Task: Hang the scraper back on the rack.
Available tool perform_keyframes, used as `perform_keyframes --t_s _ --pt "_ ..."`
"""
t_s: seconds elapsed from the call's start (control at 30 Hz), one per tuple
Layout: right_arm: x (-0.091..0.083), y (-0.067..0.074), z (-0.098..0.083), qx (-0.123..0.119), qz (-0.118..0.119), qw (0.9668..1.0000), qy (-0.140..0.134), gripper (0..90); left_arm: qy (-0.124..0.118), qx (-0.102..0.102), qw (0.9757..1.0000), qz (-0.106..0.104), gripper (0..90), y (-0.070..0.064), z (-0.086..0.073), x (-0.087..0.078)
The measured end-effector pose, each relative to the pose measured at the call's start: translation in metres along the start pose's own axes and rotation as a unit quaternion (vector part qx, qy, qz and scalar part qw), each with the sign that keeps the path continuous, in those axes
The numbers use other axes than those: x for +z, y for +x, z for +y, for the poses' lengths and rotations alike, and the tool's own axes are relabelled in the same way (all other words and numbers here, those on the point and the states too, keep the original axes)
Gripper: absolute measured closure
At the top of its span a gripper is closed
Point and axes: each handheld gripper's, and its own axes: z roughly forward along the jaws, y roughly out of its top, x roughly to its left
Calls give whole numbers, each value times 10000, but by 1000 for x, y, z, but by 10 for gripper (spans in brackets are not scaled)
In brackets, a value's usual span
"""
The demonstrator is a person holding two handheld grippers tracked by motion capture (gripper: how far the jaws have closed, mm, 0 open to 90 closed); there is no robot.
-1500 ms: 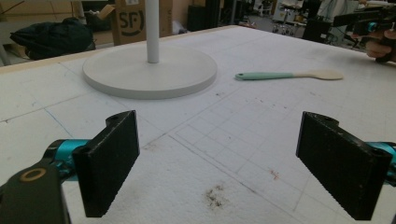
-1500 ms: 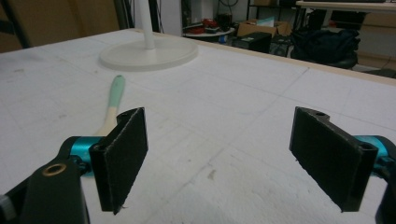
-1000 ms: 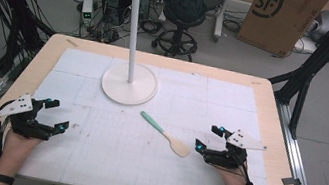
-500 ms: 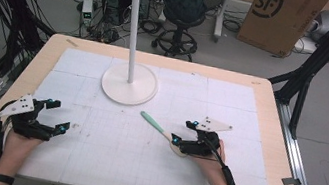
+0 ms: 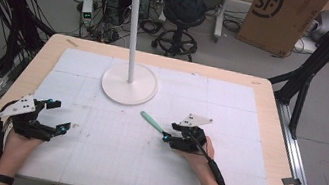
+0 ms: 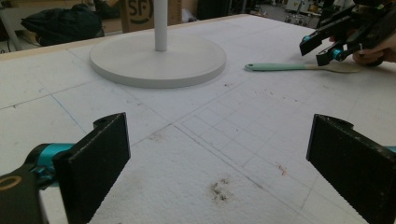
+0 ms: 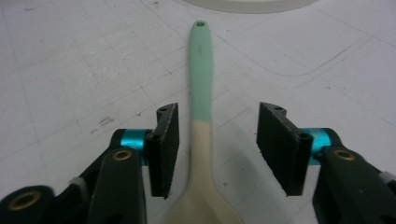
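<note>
your right gripper (image 5: 169, 131) sits over the spoon (image 5: 153, 122) near the middle of the white mat (image 5: 105, 163), and its 2 jaws have just been closing – they straddle the spoon's neck, right where the mint-green handle meets the pale wooden part. in the right gripper view the spoon (image 7: 201, 116) runs straight up between the pads (image 7: 164, 149), handle end with its small hole pointing away toward the stand's base, bowl end down at the bottom edge. there's a visible gap on each side of the neck, wider on the right, so the pads aren't pressing on it – nothing is clamped. the spoon lies flat on the mat, a little in front of the round white base of the stand (image 5: 129, 82), near it but not touching. from the left gripper view you can see the spoon (image 6: 299, 67) lying sideways beyond the base (image 6: 159, 58), with the right gripper (image 6: 322, 49) low over its pale end. your left gripper (image 5: 58, 116) is well apart from all this, down at the left side of the mat, held in your hand with its 2 jaws spread wide and only bare mat between them. the table (image 5: 273, 95) shows its wooden rim around the mat.
</note>
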Motion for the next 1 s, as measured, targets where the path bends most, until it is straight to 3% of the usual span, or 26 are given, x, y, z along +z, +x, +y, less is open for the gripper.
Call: perform_keyframes --t_s 0.47,0.63,0.9,1.0 --pt "7 2 3 -138 -5 9996 260 666 39 30 10000 20 68 0 0 1" --pt "8 4 4 -79 59 9995 297 795 48 16 10000 47 73 0 0 1" --pt "8 4 4 147 62 9994 292 811 41 13 10000 48 76 0 0 1" --pt "8 3 4 131 63 9995 279 813 34 11 10000 40 76 0 0 0"
